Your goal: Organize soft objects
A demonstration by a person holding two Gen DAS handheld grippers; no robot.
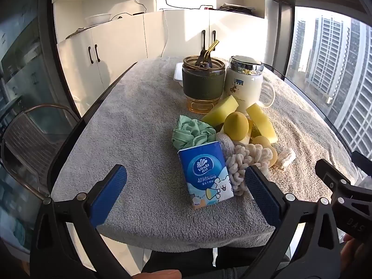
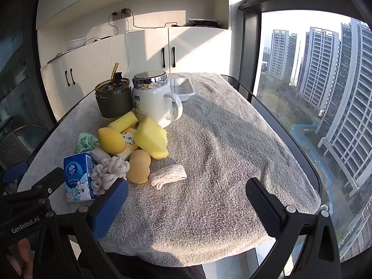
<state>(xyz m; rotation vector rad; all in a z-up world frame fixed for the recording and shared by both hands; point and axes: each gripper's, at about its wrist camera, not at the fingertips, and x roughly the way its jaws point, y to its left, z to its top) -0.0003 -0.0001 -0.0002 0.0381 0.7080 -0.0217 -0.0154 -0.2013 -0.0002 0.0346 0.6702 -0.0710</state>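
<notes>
Soft pile of yellow foam sponges (image 1: 220,114), cream chenille cloth (image 1: 246,160) and blue tissue pack (image 1: 205,174) lies on grey-towelled bench (image 1: 139,127), directly ahead of left hand-held gripper (image 1: 186,190); right hand-held gripper (image 2: 187,200) further off. Both jaws apart, empty. Pack's long axis runs away from the left one.

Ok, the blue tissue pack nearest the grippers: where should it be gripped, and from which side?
Across its two long narrow sides, probably with the left gripper, which is open with the tissue pack already lying between its fingers. Its broad printed face is up and its near end is clear. The fluffy cloth touches its right side, so that finger must slip in there.
</notes>
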